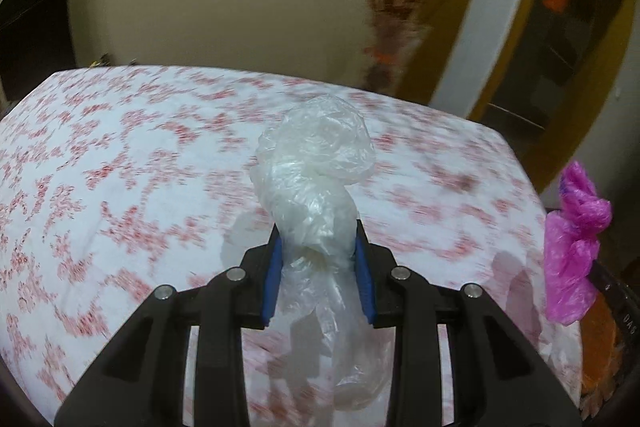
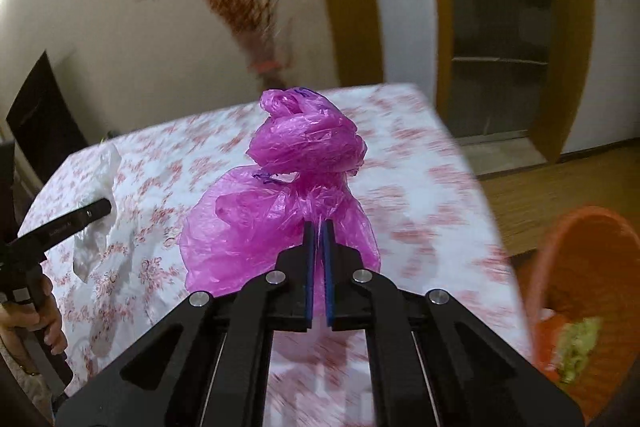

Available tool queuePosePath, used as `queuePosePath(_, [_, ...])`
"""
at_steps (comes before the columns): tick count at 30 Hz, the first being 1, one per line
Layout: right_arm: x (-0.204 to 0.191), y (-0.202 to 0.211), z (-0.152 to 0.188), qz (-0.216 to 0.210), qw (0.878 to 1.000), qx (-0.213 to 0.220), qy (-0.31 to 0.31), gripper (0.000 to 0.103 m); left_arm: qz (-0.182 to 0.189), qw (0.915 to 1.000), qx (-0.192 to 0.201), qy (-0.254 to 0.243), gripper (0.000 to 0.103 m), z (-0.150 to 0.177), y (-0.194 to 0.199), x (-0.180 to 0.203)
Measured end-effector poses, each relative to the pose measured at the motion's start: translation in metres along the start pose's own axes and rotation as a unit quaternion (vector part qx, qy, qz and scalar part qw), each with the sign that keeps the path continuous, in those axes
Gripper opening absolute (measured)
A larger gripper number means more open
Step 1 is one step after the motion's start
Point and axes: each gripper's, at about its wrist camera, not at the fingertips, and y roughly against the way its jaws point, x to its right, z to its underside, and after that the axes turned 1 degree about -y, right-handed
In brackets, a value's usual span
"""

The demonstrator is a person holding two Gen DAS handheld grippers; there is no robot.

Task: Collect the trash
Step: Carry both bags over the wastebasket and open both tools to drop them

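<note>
My left gripper (image 1: pixel 318 233) is shut on a crumpled clear plastic bag (image 1: pixel 316 163), which sticks up between the blue pads above the flowered tablecloth (image 1: pixel 120 167). In the right wrist view my right gripper (image 2: pixel 319 227) is shut on a knotted pink plastic bag (image 2: pixel 304 147), its thin film pinched between the pads. The pink bag (image 1: pixel 576 239) also shows at the right edge of the left wrist view. The left gripper (image 2: pixel 105 207) and its clear bag (image 2: pixel 100 187) appear at the left of the right wrist view, held by a hand (image 2: pixel 36 315).
An orange bin (image 2: pixel 580 267) with some trash inside stands on the wooden floor off the table's right corner; its rim (image 1: pixel 612 291) is also at the right of the left view. A vase of dried red branches (image 2: pixel 264 39) stands behind the table by the wall.
</note>
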Motion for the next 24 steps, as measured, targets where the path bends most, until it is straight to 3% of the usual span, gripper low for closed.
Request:
queuePosePath(13, [0.083,0.134,0.021,0.078,0.992,0.092,-0.041,0.003,0.102,0.9916,0.02,-0.077,0.033,0.036,0.075,0.123])
queuePosePath(24, [0.131,0.179,0.039,0.122,0.983,0.114,-0.075,0.003,0.169,0.9772,0.011,-0.127,0.033,0.065,0.102,0.213])
